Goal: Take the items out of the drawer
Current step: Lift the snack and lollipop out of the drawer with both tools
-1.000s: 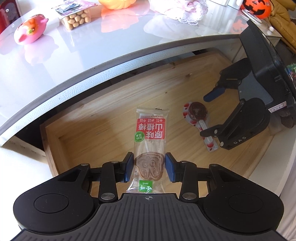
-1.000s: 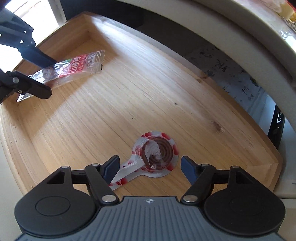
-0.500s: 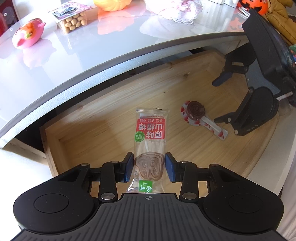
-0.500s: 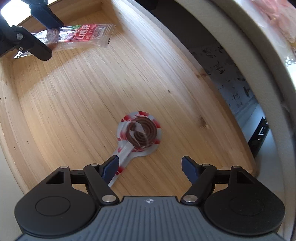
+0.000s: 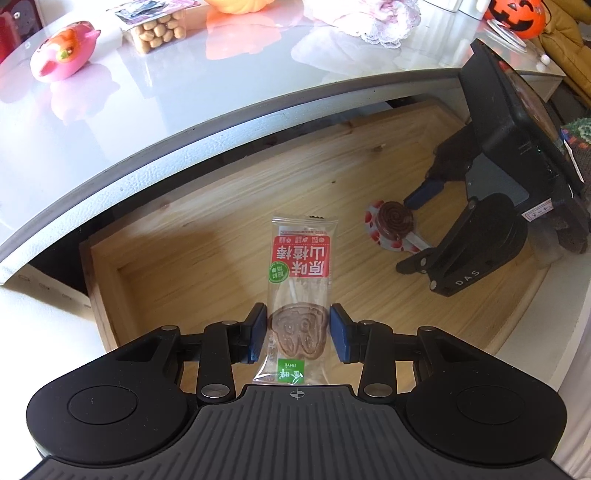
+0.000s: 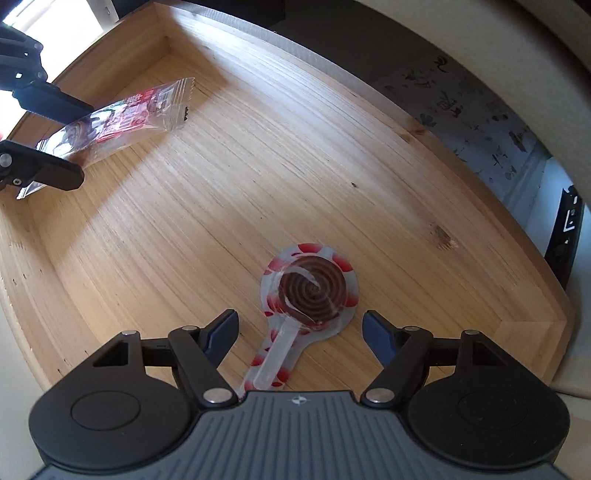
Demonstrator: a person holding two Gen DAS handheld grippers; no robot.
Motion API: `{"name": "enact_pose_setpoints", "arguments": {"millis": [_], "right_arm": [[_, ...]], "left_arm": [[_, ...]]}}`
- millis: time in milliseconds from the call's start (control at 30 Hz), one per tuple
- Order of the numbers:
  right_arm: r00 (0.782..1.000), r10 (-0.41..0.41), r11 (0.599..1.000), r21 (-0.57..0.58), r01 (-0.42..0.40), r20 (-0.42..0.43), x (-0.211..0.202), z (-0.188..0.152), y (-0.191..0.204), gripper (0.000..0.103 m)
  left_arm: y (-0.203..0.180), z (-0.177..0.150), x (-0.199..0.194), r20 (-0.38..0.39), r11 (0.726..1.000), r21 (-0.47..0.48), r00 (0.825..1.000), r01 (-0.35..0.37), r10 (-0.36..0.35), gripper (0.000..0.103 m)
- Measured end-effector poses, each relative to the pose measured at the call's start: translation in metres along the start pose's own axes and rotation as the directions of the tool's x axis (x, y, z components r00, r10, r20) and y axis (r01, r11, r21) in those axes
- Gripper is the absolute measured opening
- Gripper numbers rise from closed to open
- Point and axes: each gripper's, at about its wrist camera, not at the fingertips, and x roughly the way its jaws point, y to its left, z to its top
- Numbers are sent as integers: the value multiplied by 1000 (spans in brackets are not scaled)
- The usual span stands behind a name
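Observation:
The wooden drawer (image 5: 207,236) stands pulled out under the grey tabletop. My left gripper (image 5: 298,332) is shut on a clear snack packet (image 5: 299,266) with a red label, gripping its lower end by the brown candy; the packet (image 6: 122,118) hangs tilted above the drawer floor (image 6: 258,166). A wrapped brown spiral lollipop (image 6: 312,291) lies flat on the floor near the right side. My right gripper (image 6: 299,328) is open, its fingers on either side of the lollipop's stick and lower rim, not touching it. In the left wrist view the right gripper (image 5: 406,234) sits low over the lollipop (image 5: 393,221).
The tabletop edge (image 5: 184,147) overhangs the drawer's back. On the table are a pink toy (image 5: 64,51), a box of nuts (image 5: 157,27), a white lacy cloth (image 5: 376,18) and an orange pumpkin bucket (image 5: 517,18). Drawer walls close in left and right.
The right gripper drew back from the lollipop half a second ago and has come down close around it again, still open. The left gripper keeps its hold on the packet.

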Motion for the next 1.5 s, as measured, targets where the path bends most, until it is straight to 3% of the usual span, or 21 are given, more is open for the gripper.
{"name": "enact_pose_setpoints", "arguments": {"millis": [133, 400, 567, 1000, 1233, 1433, 1500], "right_arm": [[999, 37, 999, -41, -36, 23, -6, 5, 14, 50], [999, 21, 996, -88, -18, 32, -12, 4, 25, 51], [999, 29, 995, -94, -25, 39, -20, 3, 28, 43], [989, 35, 998, -56, -28, 145, -73, -2, 30, 43], [961, 38, 998, 30, -48, 272, -131, -39, 27, 43], [930, 33, 996, 69, -62, 366, -164, -64, 22, 43], [913, 32, 994, 82, -72, 406, -179, -74, 16, 43]], "left_arm": [[-1, 0, 0, -2, 1000, 4, 1000, -1, 1, 41], [-1, 0, -2, -4, 1000, 5, 1000, 1, -1, 41], [-2, 1, -3, -10, 1000, 7, 1000, 0, 0, 41], [-10, 4, -5, -33, 999, 41, 999, -21, 22, 41], [-13, 4, -10, -28, 998, 53, 999, -33, 34, 41], [-23, 1, -29, 51, 994, 93, 997, -60, 55, 41], [-29, 1, -45, 87, 995, 101, 996, -3, -6, 41]]}}
